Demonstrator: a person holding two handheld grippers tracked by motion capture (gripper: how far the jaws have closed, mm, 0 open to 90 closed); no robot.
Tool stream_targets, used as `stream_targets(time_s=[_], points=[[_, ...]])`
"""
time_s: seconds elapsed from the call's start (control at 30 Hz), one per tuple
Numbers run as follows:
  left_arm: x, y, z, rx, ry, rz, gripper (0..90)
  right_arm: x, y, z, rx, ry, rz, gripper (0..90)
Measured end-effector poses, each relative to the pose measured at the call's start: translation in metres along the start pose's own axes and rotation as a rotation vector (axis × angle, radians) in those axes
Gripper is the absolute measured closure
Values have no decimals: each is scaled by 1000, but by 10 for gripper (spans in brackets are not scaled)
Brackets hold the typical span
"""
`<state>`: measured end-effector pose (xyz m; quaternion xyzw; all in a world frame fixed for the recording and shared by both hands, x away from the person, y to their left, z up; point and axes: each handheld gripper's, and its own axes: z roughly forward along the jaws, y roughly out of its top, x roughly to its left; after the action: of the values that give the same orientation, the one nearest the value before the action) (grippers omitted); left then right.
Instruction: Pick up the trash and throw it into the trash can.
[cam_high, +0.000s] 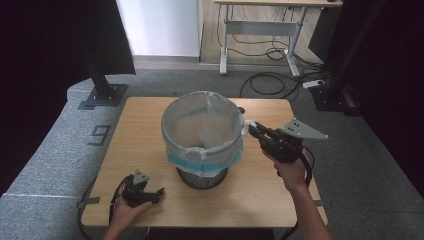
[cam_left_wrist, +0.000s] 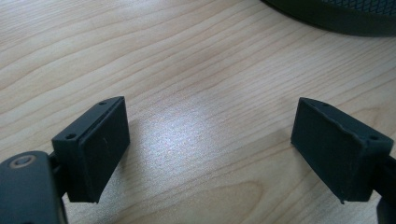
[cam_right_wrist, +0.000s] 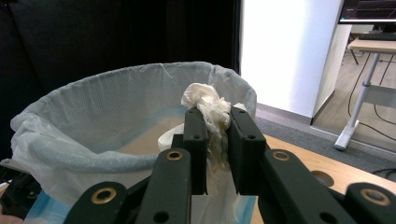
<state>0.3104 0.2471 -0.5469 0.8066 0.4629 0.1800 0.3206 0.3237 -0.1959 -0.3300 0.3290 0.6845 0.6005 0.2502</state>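
1. A wooden bench (cam_high: 150, 120) is standing on grey carpet, and a dark mesh waste bin (cam_high: 202, 176) is sitting near its middle, lined with a translucent plastic bag (cam_high: 200, 127) whose top is folding out over the rim and hanging down the outside in a pale blue band.

2. The right gripper (cam_high: 254, 129) is reaching in from the right side of the bin, held in the person's right hand (cam_high: 290, 167), with its jaws at the bag's edge by the rim.

3. In the right gripper view, the right gripper's (cam_right_wrist: 217, 140) jaws are lying close together and pinching a bunched-up white wad of the bag's plastic (cam_right_wrist: 208, 105), which is sticking up above the jaw tips, with the bin's lined opening just behind it.

4. The left gripper (cam_high: 159, 192) is resting low on the bench at the front left, well apart from the bin's rim and near its base, with the person's left hand (cam_high: 127, 212) lying on it.

5. In the left gripper view, the left gripper's (cam_left_wrist: 210, 144) jaws are standing spread wide with bare wood grain between them and nothing in their grip; the dark base of the bin (cam_left_wrist: 336, 14) is showing at the top right edge.

6. Beyond the bench, a white-legged desk (cam_high: 260, 25) is standing with cables (cam_high: 270, 80) lying loose on the floor beneath it.
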Motion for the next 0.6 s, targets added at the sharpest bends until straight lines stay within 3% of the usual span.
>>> stream_targets(time_s=[0.6], points=[[0, 0, 0, 1, -1, 2, 116, 10, 9, 26, 15, 39, -23, 783]])
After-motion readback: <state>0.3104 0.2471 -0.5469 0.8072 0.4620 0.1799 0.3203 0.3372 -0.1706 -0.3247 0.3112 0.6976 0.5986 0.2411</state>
